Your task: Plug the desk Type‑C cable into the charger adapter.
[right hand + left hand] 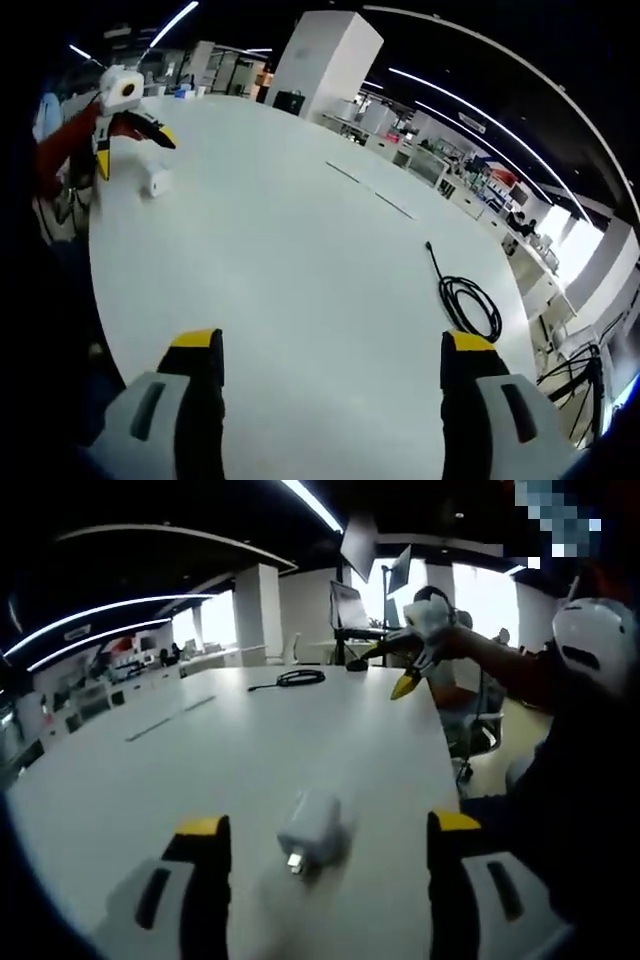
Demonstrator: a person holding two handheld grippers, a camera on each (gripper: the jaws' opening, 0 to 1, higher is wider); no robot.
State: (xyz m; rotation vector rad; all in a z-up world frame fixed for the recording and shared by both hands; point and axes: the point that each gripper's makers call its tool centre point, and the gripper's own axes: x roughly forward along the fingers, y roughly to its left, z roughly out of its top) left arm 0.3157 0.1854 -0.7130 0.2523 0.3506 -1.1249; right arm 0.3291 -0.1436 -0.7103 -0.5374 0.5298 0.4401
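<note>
A white charger adapter (310, 828) lies on the white table (250, 750), between the yellow-tipped jaws of my left gripper (328, 828), which is open and not touching it. The coiled black Type-C cable (298, 678) rests far across the table. In the right gripper view the cable (468, 300) lies to the right of and beyond my right gripper (330, 350), which is open with nothing between its jaws. The right gripper (412, 658) also shows in the left gripper view, held above the table's edge. The left gripper (125, 125) hovers over the adapter (154, 182) in the right gripper view.
Monitors on stands (350, 610) sit at the table's far end. An office chair (480, 730) stands beside the right edge. A person's sleeve (520, 670) reaches in from the right. A white pillar (325, 60) and rows of desks (440, 160) lie beyond the table.
</note>
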